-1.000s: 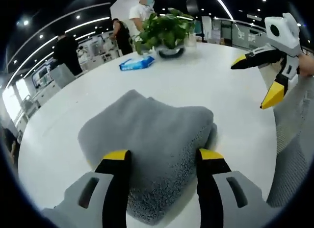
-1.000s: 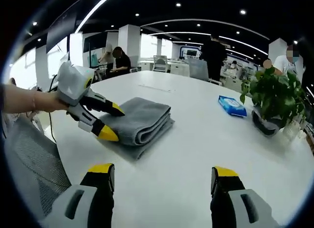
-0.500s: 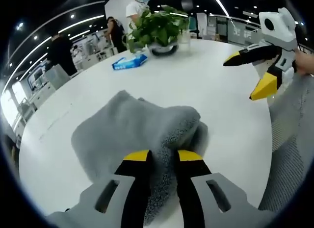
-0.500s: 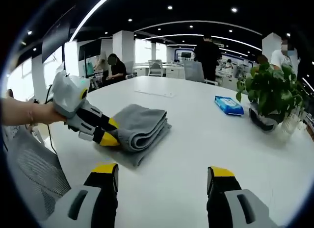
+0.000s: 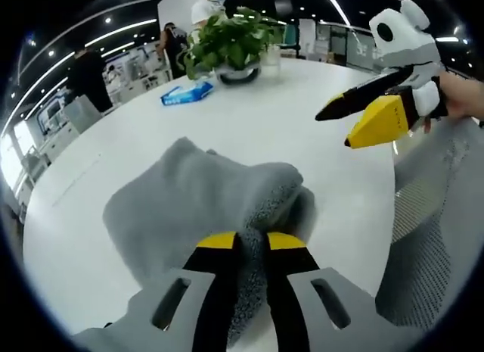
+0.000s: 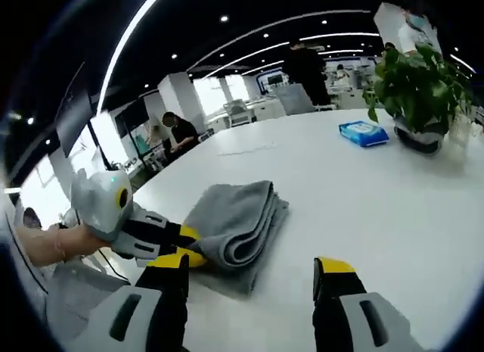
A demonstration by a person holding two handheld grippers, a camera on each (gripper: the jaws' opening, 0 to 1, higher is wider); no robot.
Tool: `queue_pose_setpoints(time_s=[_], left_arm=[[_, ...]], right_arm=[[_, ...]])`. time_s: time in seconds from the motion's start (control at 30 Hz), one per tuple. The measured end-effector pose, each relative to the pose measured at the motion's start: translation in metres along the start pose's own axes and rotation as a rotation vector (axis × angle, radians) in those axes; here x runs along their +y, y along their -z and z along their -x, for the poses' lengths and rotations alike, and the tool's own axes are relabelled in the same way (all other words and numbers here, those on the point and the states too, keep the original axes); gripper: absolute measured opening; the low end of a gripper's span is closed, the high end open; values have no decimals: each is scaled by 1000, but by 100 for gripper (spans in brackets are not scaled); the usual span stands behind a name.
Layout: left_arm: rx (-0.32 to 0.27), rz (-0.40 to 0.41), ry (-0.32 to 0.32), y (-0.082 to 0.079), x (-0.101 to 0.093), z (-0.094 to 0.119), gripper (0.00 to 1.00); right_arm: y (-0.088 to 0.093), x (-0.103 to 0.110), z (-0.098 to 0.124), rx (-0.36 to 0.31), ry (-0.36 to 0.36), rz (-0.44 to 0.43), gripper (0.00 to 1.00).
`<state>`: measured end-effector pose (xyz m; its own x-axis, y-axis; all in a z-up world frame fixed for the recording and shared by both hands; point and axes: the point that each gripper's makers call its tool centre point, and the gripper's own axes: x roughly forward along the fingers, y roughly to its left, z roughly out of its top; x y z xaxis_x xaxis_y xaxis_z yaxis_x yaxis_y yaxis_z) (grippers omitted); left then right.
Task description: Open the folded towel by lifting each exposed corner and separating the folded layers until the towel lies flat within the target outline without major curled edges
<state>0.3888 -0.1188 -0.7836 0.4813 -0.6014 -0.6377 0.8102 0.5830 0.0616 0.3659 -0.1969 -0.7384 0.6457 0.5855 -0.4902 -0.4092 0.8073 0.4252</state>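
Observation:
A grey folded towel (image 5: 189, 197) lies on the round white table (image 5: 302, 117). My left gripper (image 5: 249, 242) is shut on the towel's near edge, the cloth bunched between its yellow-tipped jaws. The right gripper (image 5: 363, 117) hovers open above the table to the right of the towel, apart from it. In the right gripper view the towel (image 6: 234, 219) shows its stacked folds, the left gripper (image 6: 185, 244) pinches its near left corner, and my right gripper (image 6: 249, 269) stands open with nothing between its jaws, just short of the towel.
A potted plant (image 5: 227, 45) and a blue wipes pack (image 5: 185, 95) stand at the table's far side. A mesh chair back (image 5: 431, 231) sits at the near right edge. Several people (image 6: 302, 64) and desks are beyond the table.
The left gripper stayed shut on the towel's edge. The right gripper swung closer to the towel and tilted; the right gripper view rolled with it.

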Motion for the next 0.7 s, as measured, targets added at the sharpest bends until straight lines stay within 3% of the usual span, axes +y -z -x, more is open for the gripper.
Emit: queue_pose_setpoints(time_s=[0.1, 0.27, 0.5, 0.7], left_arm=[[0, 10, 15, 3, -12, 5, 12], [5, 10, 42, 5, -27, 11, 11], [0, 1, 103, 8, -48, 21, 9], [-66, 266, 85, -2, -39, 29, 7]], right_arm=[[11, 9, -5, 44, -36, -37, 59], [26, 16, -11, 104, -49, -13, 56], [37, 20, -12, 158, -70, -88, 42], [30, 20, -8, 133, -63, -167, 41]])
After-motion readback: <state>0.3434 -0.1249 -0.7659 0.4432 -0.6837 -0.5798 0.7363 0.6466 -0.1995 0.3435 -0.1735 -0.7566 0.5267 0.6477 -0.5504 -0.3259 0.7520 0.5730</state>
